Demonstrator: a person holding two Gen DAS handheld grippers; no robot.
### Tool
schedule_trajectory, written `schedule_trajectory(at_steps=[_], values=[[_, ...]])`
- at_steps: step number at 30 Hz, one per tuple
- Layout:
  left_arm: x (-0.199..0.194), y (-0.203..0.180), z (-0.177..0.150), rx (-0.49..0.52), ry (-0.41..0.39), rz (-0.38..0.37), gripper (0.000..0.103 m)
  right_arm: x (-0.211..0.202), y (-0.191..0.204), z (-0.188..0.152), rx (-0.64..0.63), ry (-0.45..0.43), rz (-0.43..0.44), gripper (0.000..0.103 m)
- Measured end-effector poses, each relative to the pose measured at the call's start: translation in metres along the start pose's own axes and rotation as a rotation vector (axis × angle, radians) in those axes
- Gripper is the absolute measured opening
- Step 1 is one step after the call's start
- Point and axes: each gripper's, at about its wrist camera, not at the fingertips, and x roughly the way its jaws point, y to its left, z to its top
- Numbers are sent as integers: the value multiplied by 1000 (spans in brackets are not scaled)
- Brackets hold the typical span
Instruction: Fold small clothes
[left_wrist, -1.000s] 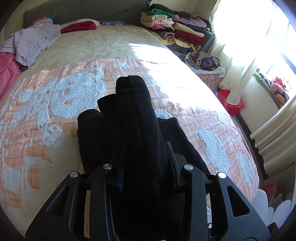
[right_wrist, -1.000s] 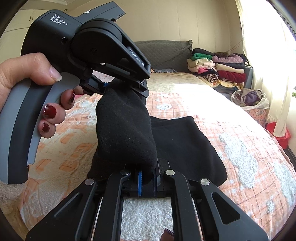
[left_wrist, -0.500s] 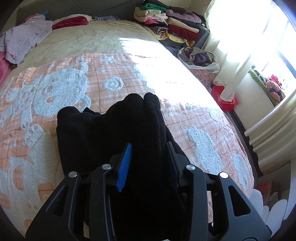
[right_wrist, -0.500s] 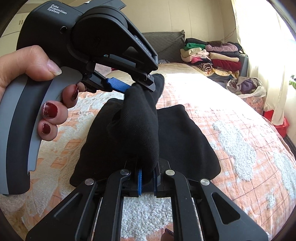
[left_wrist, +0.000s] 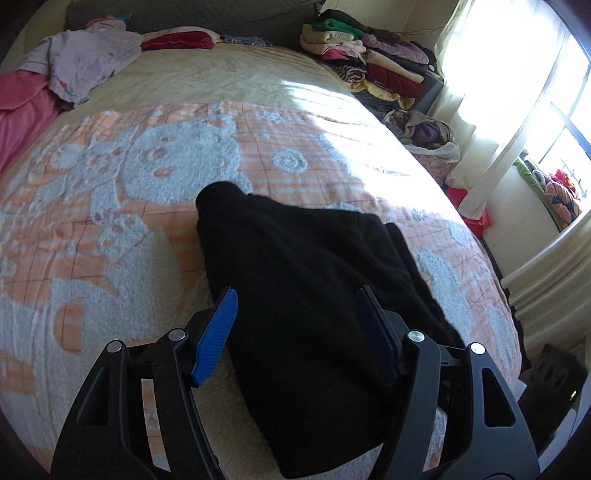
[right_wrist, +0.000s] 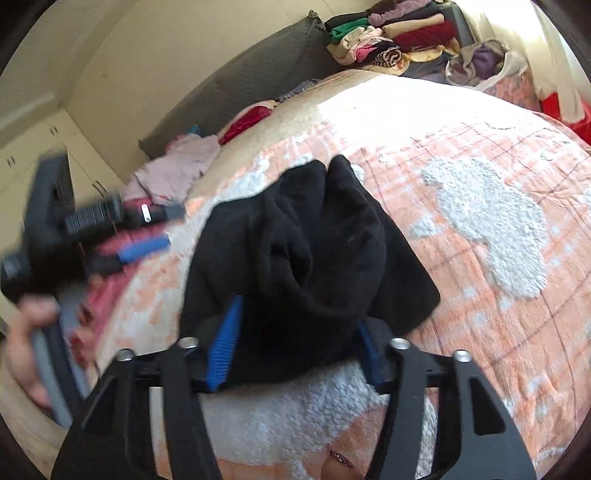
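Left wrist view, rumpled black fleece garment (left_wrist: 314, 295), nubby orange blanket (left_wrist: 110, 229)

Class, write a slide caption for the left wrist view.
Open left claw over a folded black garment on the orange-and-white blanket.

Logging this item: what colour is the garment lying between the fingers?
Plain black, no pattern. The garment shows best in the left wrist view, against the orange-and-white blanket.

A small black fleece garment (left_wrist: 310, 295) is lying folded over on itself in soft, bunched layers, resting on the orange-and-white checked bedspread (left_wrist: 110, 221), its narrower end pointing toward the headboard.
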Motion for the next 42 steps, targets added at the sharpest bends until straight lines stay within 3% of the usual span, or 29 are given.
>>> schedule_trajectory(at_steps=[3, 7, 10, 15, 19, 21, 22, 24, 28, 30, 40, 42], values=[[7, 3, -17, 5, 28, 10, 59, 17, -3, 19, 19, 71, 20, 72], [14, -3, -31, 26, 60, 9, 59, 45, -9, 40, 3, 125, -10, 72], [16, -9, -37, 47, 63, 27, 59, 55, -10, 50, -40, 149, -11, 26], [11, -14, -35, 50, 49, 18, 60, 23, 17, 51, -254, 9, -9, 20], [14, -19, -40, 75, 61, 29, 60, 39, -5, 48, -256, 62, -127, 21], [17, -21, -43, 78, 70, 32, 60, 51, -21, 40, -204, 103, -158, 26], [18, -21, -44, 78, 73, 32, 60, 52, -26, 38, -172, 95, -164, 34], [17, -22, -45, 84, 71, 34, 61, 47, -31, 34, -127, 74, -162, 40], [17, -21, -46, 89, 79, 32, 62, 40, -28, 28, -129, 43, -222, 48], [17, -20, -47, 90, 81, 30, 62, 37, -26, 26, -137, 31, -269, 58], [12, -17, -53, 85, 78, 8, 62, 11, -14, 12, -171, -5, -331, 68], [6, -17, -56, 89, 67, 6, 64, 0, -8, 9, -190, -27, -351, 86]])
